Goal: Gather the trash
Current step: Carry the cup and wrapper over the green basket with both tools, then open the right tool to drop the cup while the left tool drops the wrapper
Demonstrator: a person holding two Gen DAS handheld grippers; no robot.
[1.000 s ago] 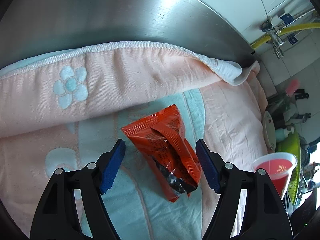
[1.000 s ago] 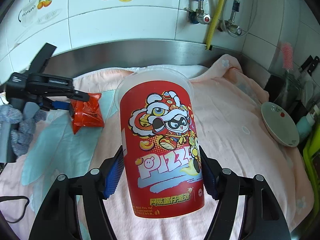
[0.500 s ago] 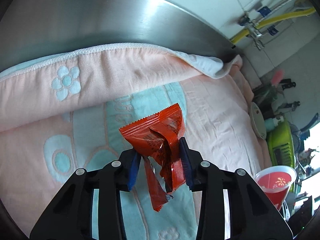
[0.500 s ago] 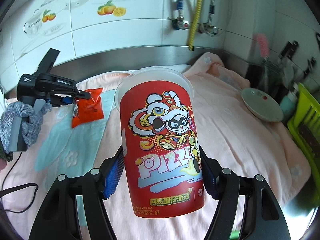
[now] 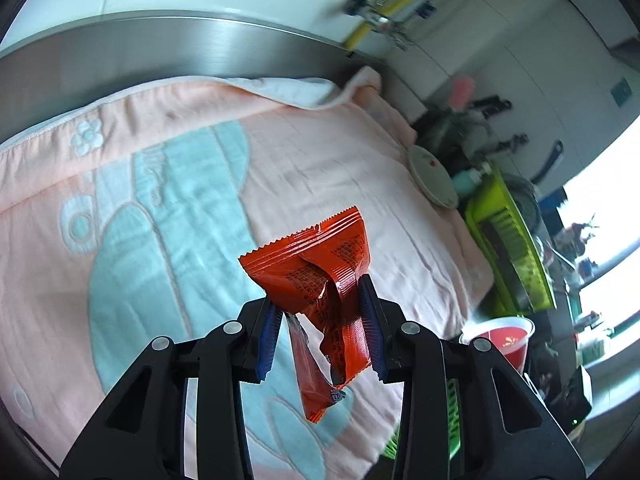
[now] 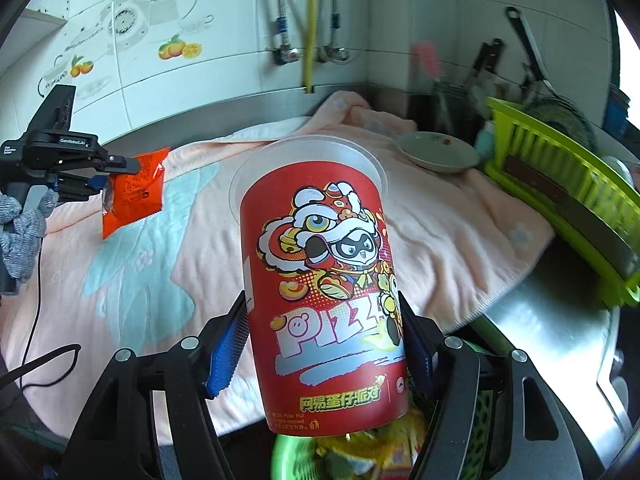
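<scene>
Both pieces are picked up: left claw [image 5: 320, 320] clamps the wrapper [image 5: 316, 276], right claw [image 6: 320, 344] clamps the cup [image 6: 320, 292]; dropping them into the green bin [image 6: 292, 460], bottom of frame, remains.

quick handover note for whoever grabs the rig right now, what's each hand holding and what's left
Left tongs: shut on the orange wrapper, lifted clear of the pink towel.
Right tongs: shut on the red paper cup, held upright over the green bin, which already holds some wrappers.
Done: both pieces picked up.
Left: drop the cup in the bin, then bring the wrapper over and drop it too.
</scene>
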